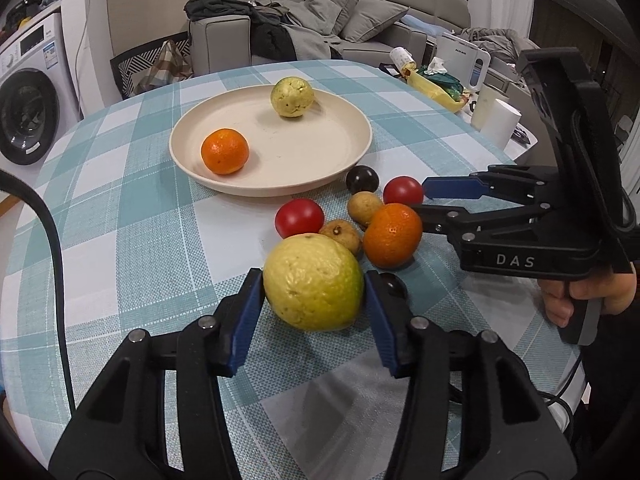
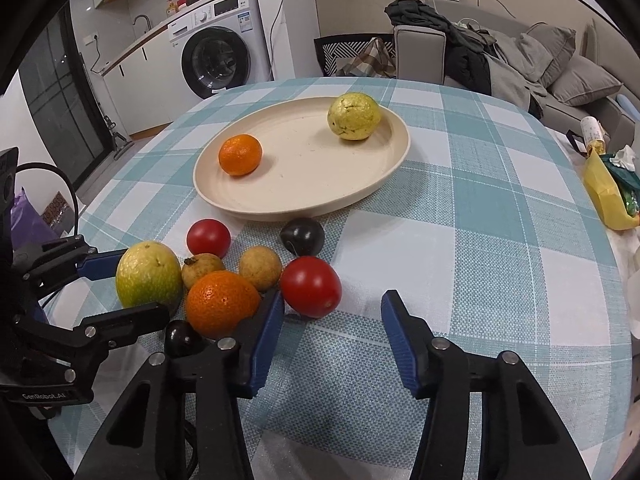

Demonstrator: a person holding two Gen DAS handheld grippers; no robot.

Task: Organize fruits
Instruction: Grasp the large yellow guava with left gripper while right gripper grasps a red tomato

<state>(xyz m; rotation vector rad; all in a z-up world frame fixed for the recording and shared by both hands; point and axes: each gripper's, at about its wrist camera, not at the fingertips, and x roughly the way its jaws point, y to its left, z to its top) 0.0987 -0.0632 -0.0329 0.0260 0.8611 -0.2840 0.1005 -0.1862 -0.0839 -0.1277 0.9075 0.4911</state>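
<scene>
A cream plate [image 1: 340, 152] [image 2: 384, 168] holds an orange [image 1: 225, 151] [image 2: 240, 155] and a yellow-green guava [image 1: 292, 97] [image 2: 354, 117]. In front of it lies a cluster of fruit: two red tomatoes [image 1: 299, 217] [image 2: 310, 286], two brown fruits [image 1: 363, 207], an orange [image 1: 393, 235] [image 2: 222, 304] and two dark plums [image 1: 362, 179] [image 2: 302, 236]. My left gripper [image 1: 314, 292] has its pads against both sides of a large yellow-green guava [image 1: 314, 280] [image 2: 148, 274] resting on the cloth. My right gripper [image 2: 332, 312] is open and empty beside a tomato.
The round table has a teal checked cloth [image 1: 120, 208]. A yellow bag [image 2: 608, 192], white cups [image 1: 496, 118] and clutter stand at the right edge. A sofa [image 1: 360, 20] and a washing machine [image 2: 216, 56] lie beyond.
</scene>
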